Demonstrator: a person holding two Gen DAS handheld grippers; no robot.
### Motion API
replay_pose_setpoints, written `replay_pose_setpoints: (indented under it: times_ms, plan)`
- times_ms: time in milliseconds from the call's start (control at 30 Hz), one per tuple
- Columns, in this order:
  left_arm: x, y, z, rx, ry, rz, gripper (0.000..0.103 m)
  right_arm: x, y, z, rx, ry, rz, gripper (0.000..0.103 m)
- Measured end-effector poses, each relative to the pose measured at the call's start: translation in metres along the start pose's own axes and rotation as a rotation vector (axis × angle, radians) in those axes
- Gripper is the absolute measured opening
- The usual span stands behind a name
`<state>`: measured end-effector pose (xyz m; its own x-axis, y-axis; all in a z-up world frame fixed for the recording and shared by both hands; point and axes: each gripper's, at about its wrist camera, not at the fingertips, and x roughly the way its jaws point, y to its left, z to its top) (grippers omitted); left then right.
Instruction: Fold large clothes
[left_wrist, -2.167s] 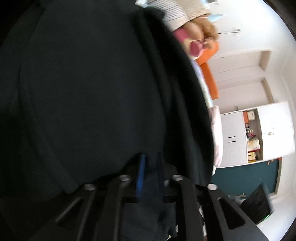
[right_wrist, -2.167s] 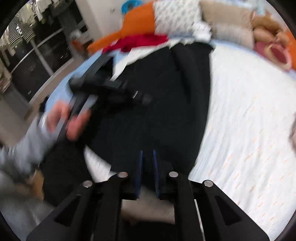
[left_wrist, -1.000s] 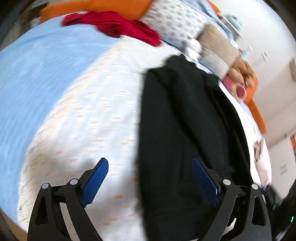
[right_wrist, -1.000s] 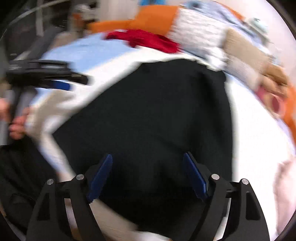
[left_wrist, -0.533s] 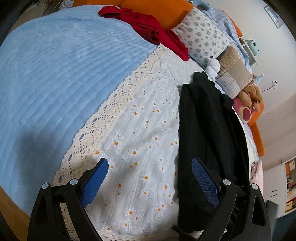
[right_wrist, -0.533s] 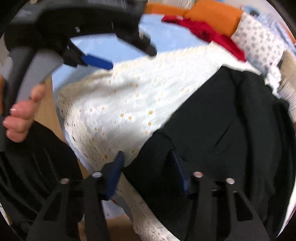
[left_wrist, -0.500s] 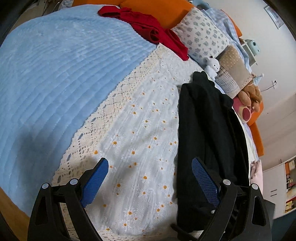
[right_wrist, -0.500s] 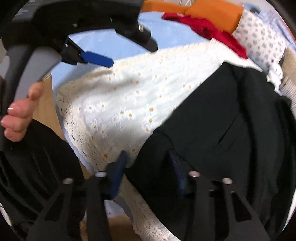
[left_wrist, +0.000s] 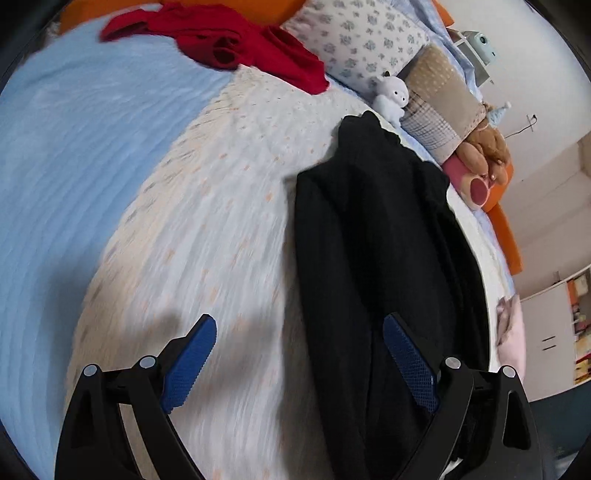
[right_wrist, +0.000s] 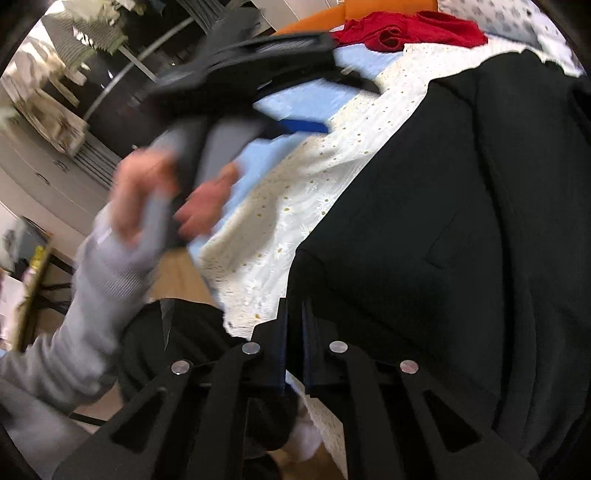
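Observation:
A large black garment lies folded lengthwise on the white daisy bedspread; it also fills the right wrist view. My left gripper is open and empty, hovering above the garment's near left edge. It shows blurred in the right wrist view, held in a hand. My right gripper is shut on the garment's near left corner at the bed's edge.
A red garment lies at the far end by an orange cushion and a patterned pillow. Plush toys sit beyond the black garment. A light blue blanket covers the left. Wooden floor lies below the bed's edge.
My right gripper has closed on the black garment's near corner. My left gripper stayed open and shifted right, closer to the garment's edge.

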<state>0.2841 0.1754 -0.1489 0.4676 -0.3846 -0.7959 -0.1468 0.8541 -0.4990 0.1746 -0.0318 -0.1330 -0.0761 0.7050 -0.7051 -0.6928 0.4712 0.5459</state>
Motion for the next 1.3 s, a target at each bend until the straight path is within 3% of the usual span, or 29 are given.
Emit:
replay_pose_setpoints:
  times_ms: [167, 300, 367, 400, 433, 500, 533, 567, 667, 733, 933, 1033, 1100, 1167, 1300]
  plan:
    - [0.064, 0.006, 0.065, -0.031, 0.065, -0.001, 0.093, -0.017, -0.014, 0.001, 0.031, -0.030, 0.118, 0.007]
    - [0.098, 0.003, 0.091, -0.061, 0.068, 0.015, 0.092, -0.024, -0.022, 0.000, 0.043, -0.055, 0.162, 0.007]
    - [0.100, -0.007, 0.094, -0.024, 0.049, 0.031, 0.078, -0.025, -0.026, 0.000, 0.048, -0.056, 0.174, 0.007]
    - [0.103, -0.012, 0.095, -0.005, 0.057, 0.047, 0.060, -0.023, -0.029, 0.001, 0.051, -0.055, 0.181, 0.007]
    - [0.107, -0.015, 0.096, -0.001, 0.076, 0.093, 0.054, -0.023, -0.029, 0.000, 0.054, -0.053, 0.188, 0.007]
    - [0.111, -0.015, 0.097, -0.024, 0.090, 0.109, 0.042, -0.021, -0.030, -0.001, 0.049, -0.058, 0.191, 0.007]
    - [0.112, -0.014, 0.098, -0.030, 0.094, 0.113, 0.025, -0.024, -0.028, -0.003, 0.044, -0.062, 0.193, 0.007]
    - [0.113, -0.014, 0.099, -0.045, 0.107, 0.107, 0.019, -0.026, -0.028, -0.006, 0.044, -0.071, 0.194, 0.007]
    - [0.107, -0.021, 0.101, -0.085, 0.115, 0.147, 0.017, -0.037, -0.031, -0.008, 0.053, -0.120, 0.211, 0.007]
    - [0.096, -0.040, 0.104, -0.053, 0.092, 0.178, 0.017, -0.049, -0.031, -0.014, 0.053, -0.160, 0.221, 0.007]
    - [0.072, -0.144, 0.112, 0.100, 0.028, 0.148, 0.017, -0.080, -0.045, -0.044, 0.121, -0.264, 0.262, 0.007]
    - [0.087, -0.198, 0.105, 0.183, 0.045, 0.124, 0.017, -0.095, -0.061, -0.066, 0.162, -0.311, 0.263, 0.007]
    - [0.109, -0.233, 0.093, 0.265, 0.071, 0.147, 0.017, -0.106, -0.069, -0.080, 0.188, -0.337, 0.253, 0.007]
    - [0.132, -0.254, 0.079, 0.325, 0.092, 0.182, 0.017, -0.111, -0.075, -0.090, 0.213, -0.351, 0.233, 0.007]
    - [0.177, -0.265, 0.055, 0.350, 0.131, 0.214, 0.018, -0.116, -0.100, -0.109, 0.284, -0.349, 0.194, 0.007]
